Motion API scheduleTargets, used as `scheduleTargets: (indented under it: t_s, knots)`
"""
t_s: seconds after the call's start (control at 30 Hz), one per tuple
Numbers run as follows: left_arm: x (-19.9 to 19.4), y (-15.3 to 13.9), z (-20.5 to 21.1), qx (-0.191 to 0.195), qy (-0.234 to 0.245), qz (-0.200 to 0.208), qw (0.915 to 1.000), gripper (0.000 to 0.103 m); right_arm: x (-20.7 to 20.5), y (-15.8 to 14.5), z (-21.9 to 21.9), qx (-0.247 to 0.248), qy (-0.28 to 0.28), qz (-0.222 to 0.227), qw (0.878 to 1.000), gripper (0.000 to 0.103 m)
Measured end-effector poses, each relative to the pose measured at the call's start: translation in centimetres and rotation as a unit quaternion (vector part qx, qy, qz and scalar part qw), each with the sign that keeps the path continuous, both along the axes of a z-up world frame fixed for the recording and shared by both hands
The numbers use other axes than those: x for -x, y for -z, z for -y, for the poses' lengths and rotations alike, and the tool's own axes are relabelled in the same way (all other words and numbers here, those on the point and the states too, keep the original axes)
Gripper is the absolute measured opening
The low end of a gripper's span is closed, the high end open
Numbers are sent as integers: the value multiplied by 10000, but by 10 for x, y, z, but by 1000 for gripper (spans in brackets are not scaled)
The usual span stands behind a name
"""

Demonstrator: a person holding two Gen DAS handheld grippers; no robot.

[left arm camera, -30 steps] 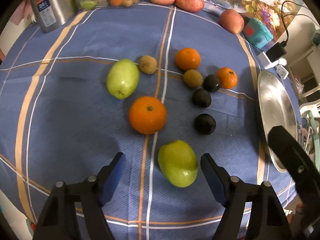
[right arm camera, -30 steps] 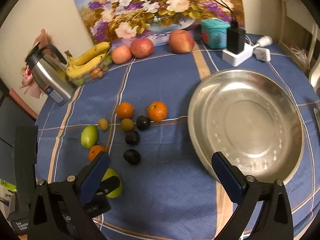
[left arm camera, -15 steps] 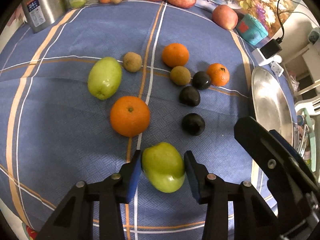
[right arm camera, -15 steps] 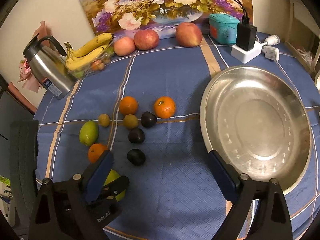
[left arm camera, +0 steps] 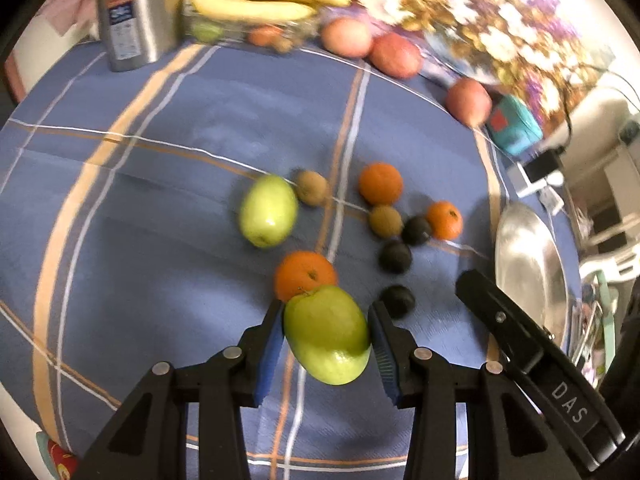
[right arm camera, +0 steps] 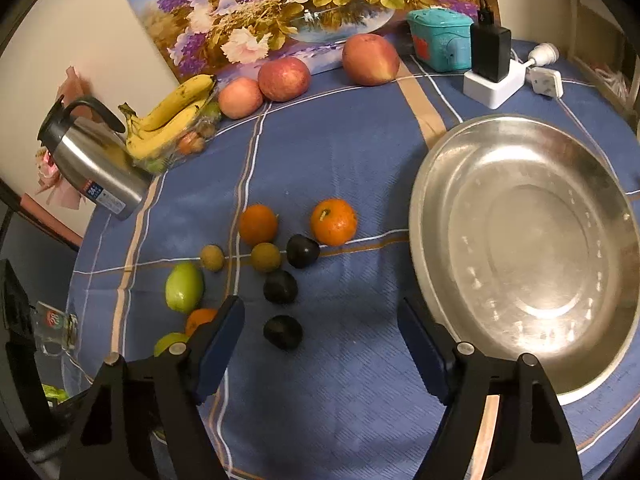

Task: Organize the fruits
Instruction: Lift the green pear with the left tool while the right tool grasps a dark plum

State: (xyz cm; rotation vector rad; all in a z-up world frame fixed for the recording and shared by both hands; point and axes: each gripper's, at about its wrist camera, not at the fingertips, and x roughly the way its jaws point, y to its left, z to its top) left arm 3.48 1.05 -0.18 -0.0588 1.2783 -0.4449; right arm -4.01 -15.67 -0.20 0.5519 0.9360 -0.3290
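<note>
Clearly "DAS" marks right tool (left arm camera: 568, 404) (left tool (left arm camera: 326, 344) grips green apple (left arm camera: 326, 338)).

table (right arm camera: 360, 152): blue plaid cloth | on it: steel basin (right arm camera: 524, 248) (unfilled), oranges (right arm camera: 334, 222), kettle (right arm camera: 92, 164)

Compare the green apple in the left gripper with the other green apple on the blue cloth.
The held green apple is clamped between the left gripper's blue-padded jaws; the loose green apple lies free on the blue checked tablecloth. The held apple overlaps the nearest round orange in the left wrist view; the loose one sits beside a small brown kiwi. Both are smooth, yellow-green and oblong.
</note>
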Motion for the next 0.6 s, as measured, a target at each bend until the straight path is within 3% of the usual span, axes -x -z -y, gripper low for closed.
scheduleTargets:
  t_s: [0.3,0.6]
  knots:
    - [-30,-9,-16,-90,-622,-8,9980,45,-24,6,-16,25,-385,-266,9989,56]
    - [-51,-8,-5,-144,-840,-127,9963,45,-54,22,-29,13,-718,-764,9945,46]
